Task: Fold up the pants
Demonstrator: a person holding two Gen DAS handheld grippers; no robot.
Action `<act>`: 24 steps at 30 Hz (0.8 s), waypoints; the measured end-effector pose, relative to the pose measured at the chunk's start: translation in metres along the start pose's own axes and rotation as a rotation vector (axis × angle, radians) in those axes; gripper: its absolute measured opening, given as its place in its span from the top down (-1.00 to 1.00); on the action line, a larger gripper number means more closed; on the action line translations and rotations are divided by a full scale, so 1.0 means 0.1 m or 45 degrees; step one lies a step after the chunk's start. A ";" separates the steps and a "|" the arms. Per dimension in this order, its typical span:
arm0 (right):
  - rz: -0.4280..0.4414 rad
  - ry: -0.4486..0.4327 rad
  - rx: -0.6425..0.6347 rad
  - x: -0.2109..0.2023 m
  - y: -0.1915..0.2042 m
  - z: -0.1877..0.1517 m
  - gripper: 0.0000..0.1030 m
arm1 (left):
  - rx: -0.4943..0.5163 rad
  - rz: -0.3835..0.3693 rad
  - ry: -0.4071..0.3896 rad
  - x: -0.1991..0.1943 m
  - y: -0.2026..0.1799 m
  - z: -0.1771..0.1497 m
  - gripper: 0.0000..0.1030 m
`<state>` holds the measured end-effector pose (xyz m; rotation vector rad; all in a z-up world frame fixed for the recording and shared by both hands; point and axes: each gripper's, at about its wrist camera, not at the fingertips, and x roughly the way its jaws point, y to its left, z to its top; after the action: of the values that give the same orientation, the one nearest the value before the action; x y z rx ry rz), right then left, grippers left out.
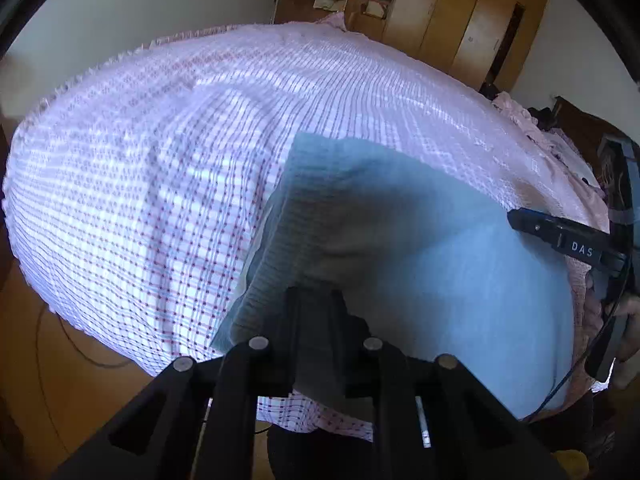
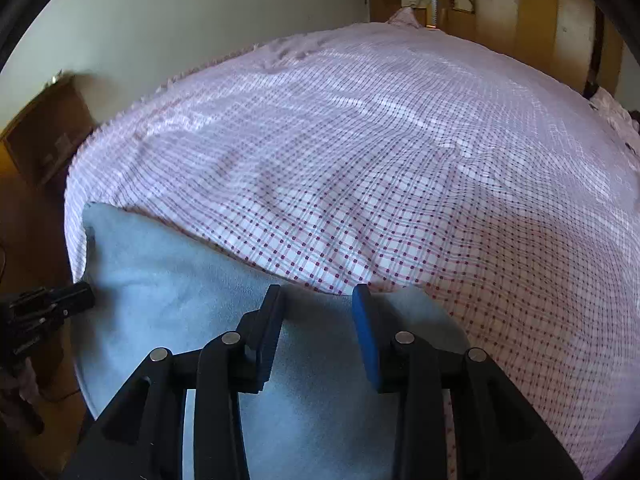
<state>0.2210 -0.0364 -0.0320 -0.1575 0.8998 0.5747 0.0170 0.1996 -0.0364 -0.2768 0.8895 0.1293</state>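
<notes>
— Left gripper (image 1: pixel 314 300)?
— Clamped on a lifted fold of the light blue pants (image 1: pixel 460 280), ribbed waistband draped over the fingers.
— Right gripper (image 2: pixel 318 300)?
— Spread wide, fingers (image 2: pixel 366 328) over the pants (image 2: pixel 168 280), nothing pinched.
— Pants where?
— Spread at the near edge of the bed, on the pink checked bedsheet (image 2: pixel 380 152).
— Beyond?
— Wooden wardrobe (image 1: pixel 460 12) past the far end.

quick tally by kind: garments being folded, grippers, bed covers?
Light-blue pants: 1
Grippers: 2, left gripper shut on the pants, right gripper open over them
Pink checked bedspread: 1
Total: 4
</notes>
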 end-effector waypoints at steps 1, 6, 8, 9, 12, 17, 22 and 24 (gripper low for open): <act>0.001 -0.010 0.006 -0.05 0.00 0.00 0.47 | -0.002 -0.010 -0.010 -0.06 -0.05 0.05 0.69; 0.014 -0.068 0.057 -0.39 0.02 -0.09 0.47 | 0.027 -0.102 -0.103 -0.26 -0.26 0.25 0.62; 0.011 -0.080 0.068 -0.49 0.03 -0.17 0.47 | 0.047 -0.121 -0.167 -0.25 -0.38 0.35 0.47; 0.001 -0.082 0.070 -0.52 0.04 -0.21 0.47 | 0.048 -0.121 -0.186 -0.23 -0.41 0.39 0.40; -0.050 -0.081 0.064 -0.50 -0.01 -0.31 0.47 | 0.066 -0.104 -0.162 0.02 -0.48 0.56 0.40; -0.042 -0.083 0.162 -0.40 -0.20 -0.44 0.47 | 0.042 -0.045 -0.113 0.40 -0.47 0.58 0.40; 0.018 -0.104 0.210 -0.61 -0.23 -0.54 0.14 | 0.075 0.032 -0.104 0.34 -0.58 0.56 0.41; 0.036 -0.113 0.258 -0.72 -0.26 -0.59 0.07 | 0.063 0.051 -0.078 0.27 -0.59 0.56 0.41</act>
<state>0.1595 -0.1088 -0.0155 0.0635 0.8698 0.5090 0.0890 0.1594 -0.0126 -0.2075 0.8367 0.1520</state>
